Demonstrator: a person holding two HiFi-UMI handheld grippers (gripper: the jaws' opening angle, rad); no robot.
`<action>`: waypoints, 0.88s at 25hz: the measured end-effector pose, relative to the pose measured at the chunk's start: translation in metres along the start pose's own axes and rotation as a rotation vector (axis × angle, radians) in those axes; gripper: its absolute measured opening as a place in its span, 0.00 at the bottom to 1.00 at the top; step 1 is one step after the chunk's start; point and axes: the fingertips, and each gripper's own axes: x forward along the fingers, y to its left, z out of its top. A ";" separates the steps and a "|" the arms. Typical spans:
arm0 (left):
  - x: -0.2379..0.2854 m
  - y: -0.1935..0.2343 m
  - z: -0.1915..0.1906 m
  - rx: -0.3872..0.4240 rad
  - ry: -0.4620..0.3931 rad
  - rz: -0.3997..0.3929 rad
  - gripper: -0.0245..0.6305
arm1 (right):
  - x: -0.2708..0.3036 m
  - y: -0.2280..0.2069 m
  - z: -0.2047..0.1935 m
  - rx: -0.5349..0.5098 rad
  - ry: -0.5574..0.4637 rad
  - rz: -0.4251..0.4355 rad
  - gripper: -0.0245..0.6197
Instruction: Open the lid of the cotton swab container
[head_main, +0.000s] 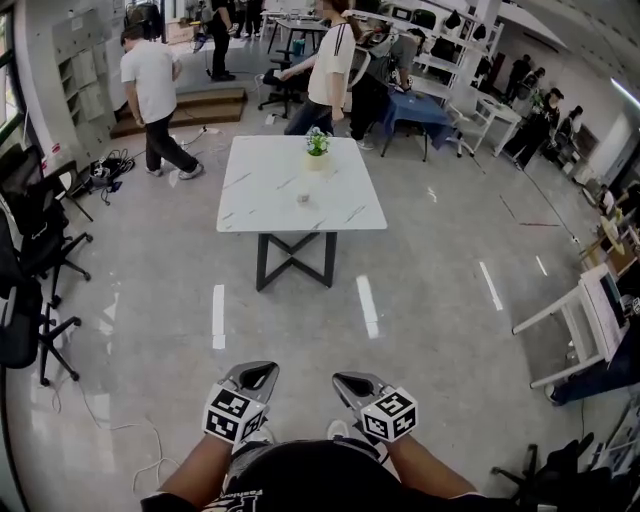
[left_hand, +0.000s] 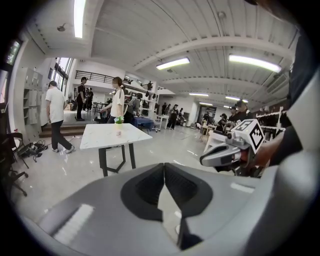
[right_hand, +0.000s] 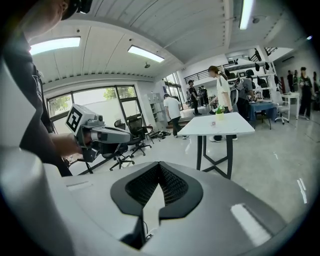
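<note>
So: task not started, as far as I can judge. The left gripper has its jaws together with nothing between them; only floor shows past the pads. The right gripper is the same, jaws together and empty. In the head view both sit at 6 o'clock, close to the person's body, side by side, noses toward 12.

The table is at 12 o'clock, well apart from both grippers, with open floor between. On it there's a potted plant near the far edge. At 6 o'clock of the plant, about mid-table, is a small pale item I take to be the cotton swab container. It's too small to confirm, and the lid state is unreadable from here. The table shows at 9 o'clock in the left gripper view and at 3 o'clock in the right gripper view.

Two bystanders stand beyond the table at 11 and 12 o'clock, neither touching it. Office chairs are at 9 o'clock.

Done: nothing visible.

Left to do:
- Close the gap to the table and open the jaws.
- Brace the container body with one gripper.
- Take the lid with the other gripper.

Can't tell the lid type.

Risk: the container looks light and would likely slide on that smooth top if not braced.
</note>
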 end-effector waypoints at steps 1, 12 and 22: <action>-0.002 0.001 -0.001 0.004 0.001 -0.002 0.13 | 0.002 0.002 -0.001 0.001 0.002 -0.004 0.04; -0.038 0.042 -0.016 0.029 0.008 0.005 0.13 | 0.041 0.041 0.003 0.011 -0.012 -0.010 0.04; -0.058 0.068 -0.027 0.050 0.020 -0.050 0.13 | 0.060 0.063 0.011 0.018 -0.035 -0.074 0.04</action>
